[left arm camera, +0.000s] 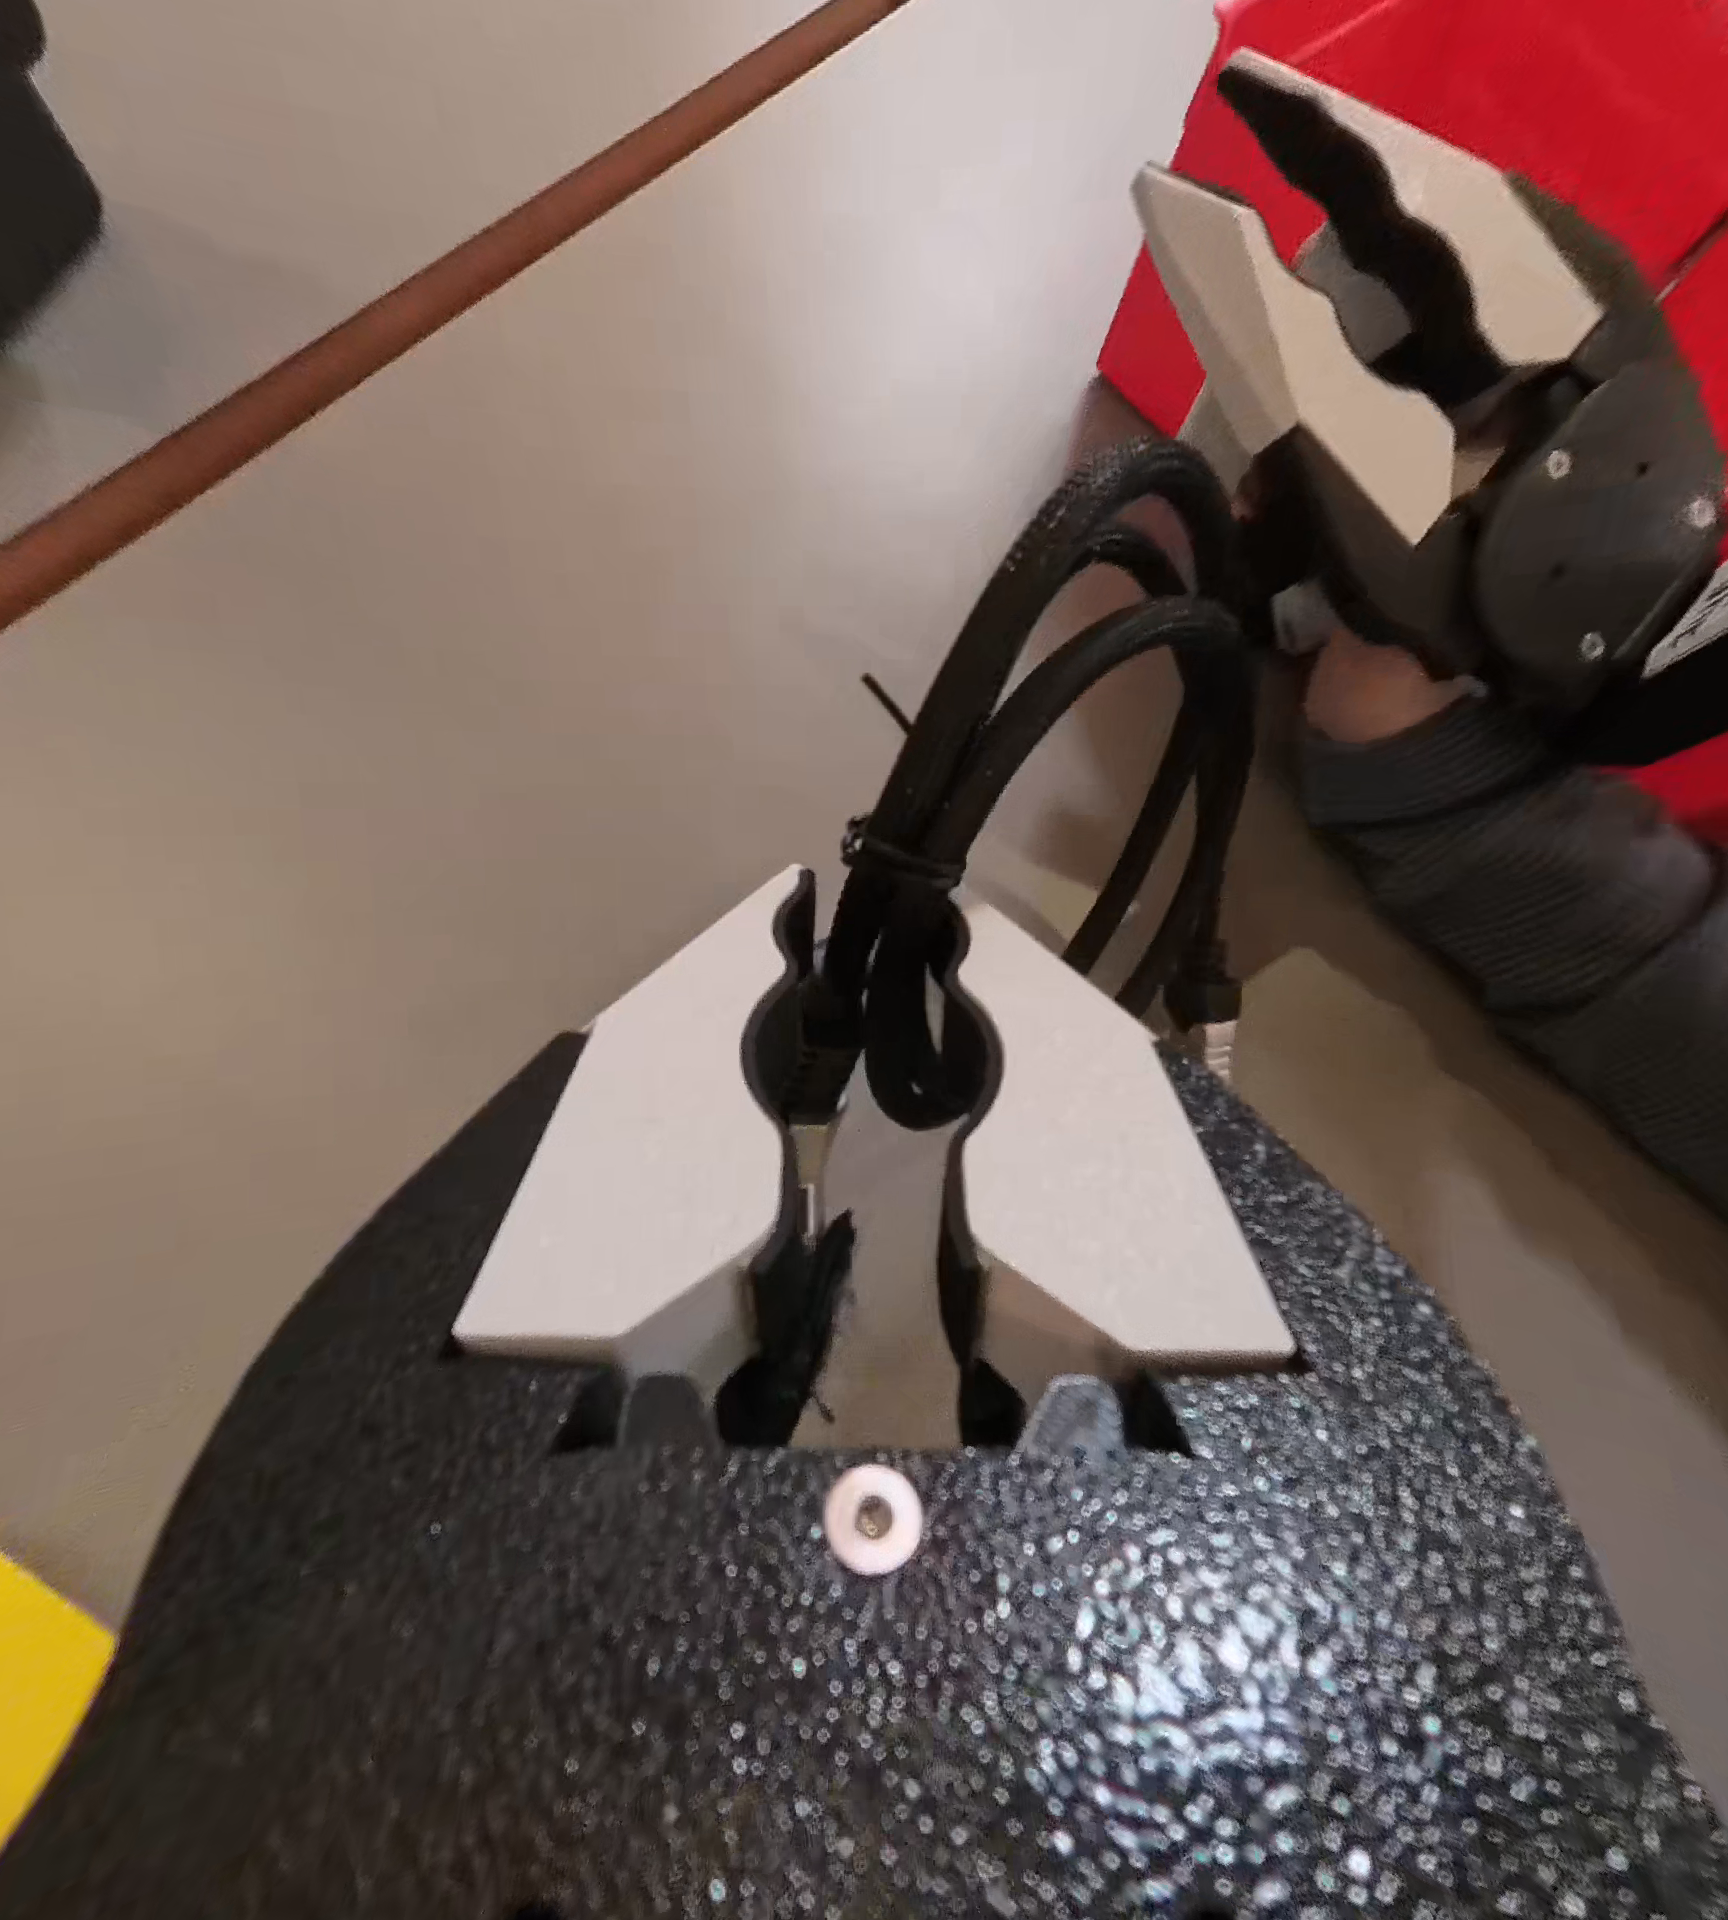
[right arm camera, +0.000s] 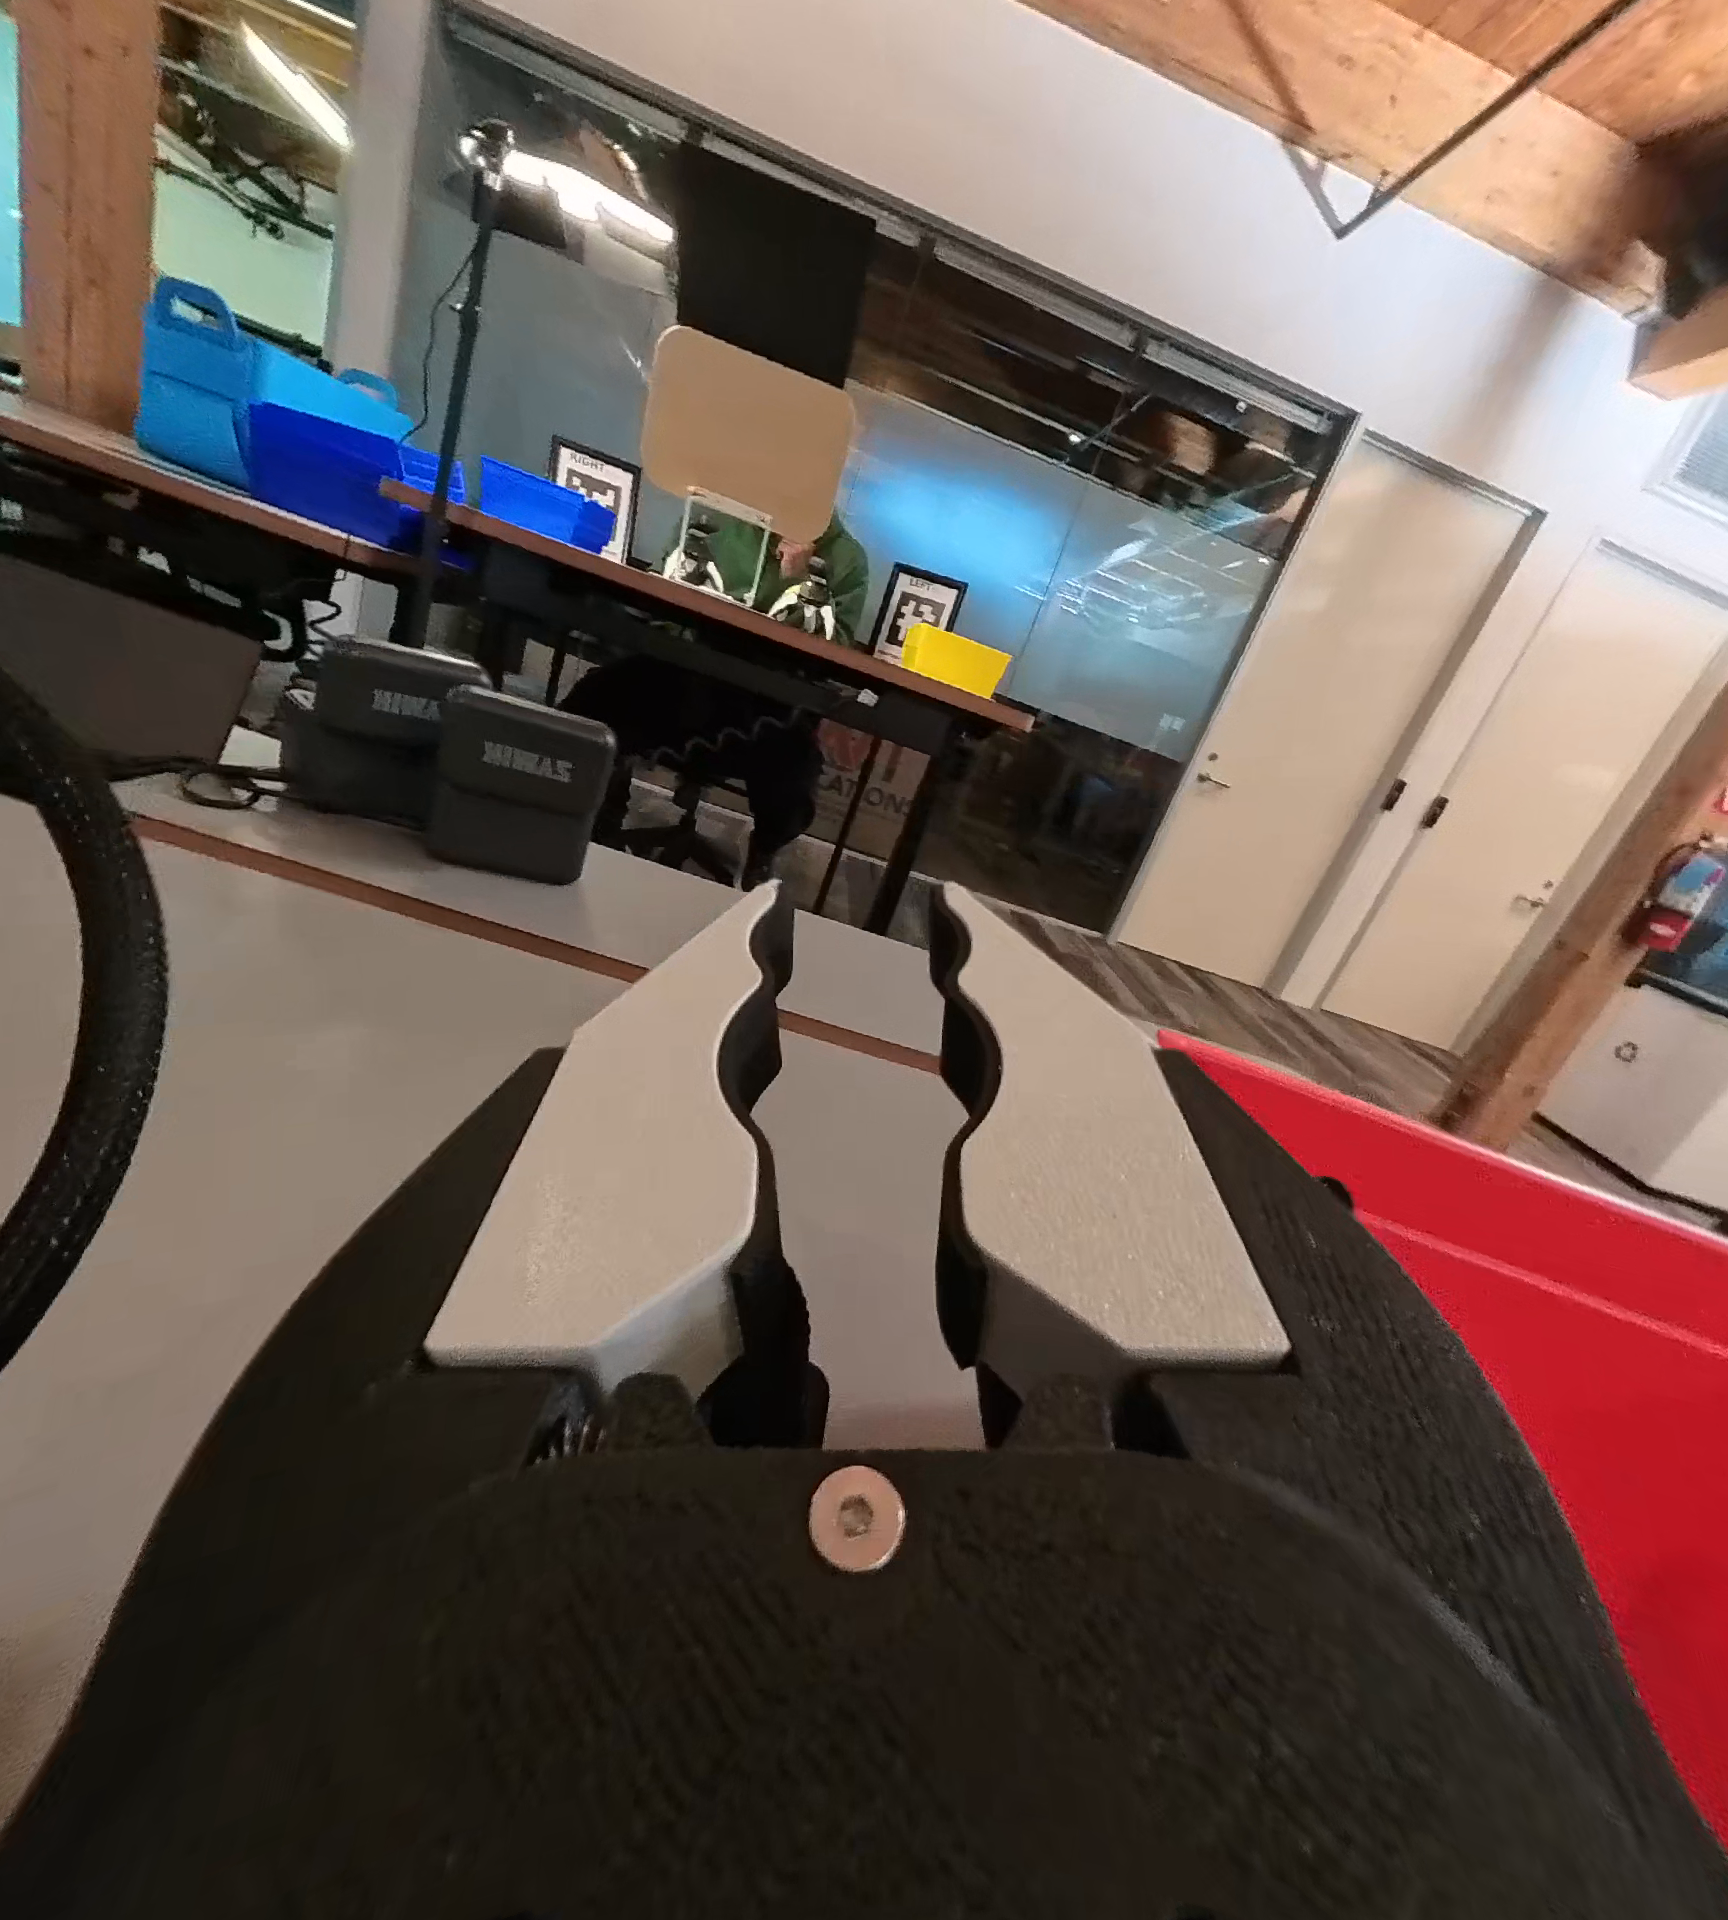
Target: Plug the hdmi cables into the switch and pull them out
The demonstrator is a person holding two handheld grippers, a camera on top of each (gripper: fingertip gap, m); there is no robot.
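Between left gripper (left arm camera: 870,997) fingers: bundled black cables (left arm camera: 1026,727), pinched (to lift them); right gripper (right arm camera: 855,997) parted, empty.

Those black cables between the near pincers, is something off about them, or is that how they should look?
A little odd. The black cables are cinched into a looped bundle by a thin tie, and the left gripper holds that bundle with a plug beside it. The right gripper is open and empty. No switch is visible.
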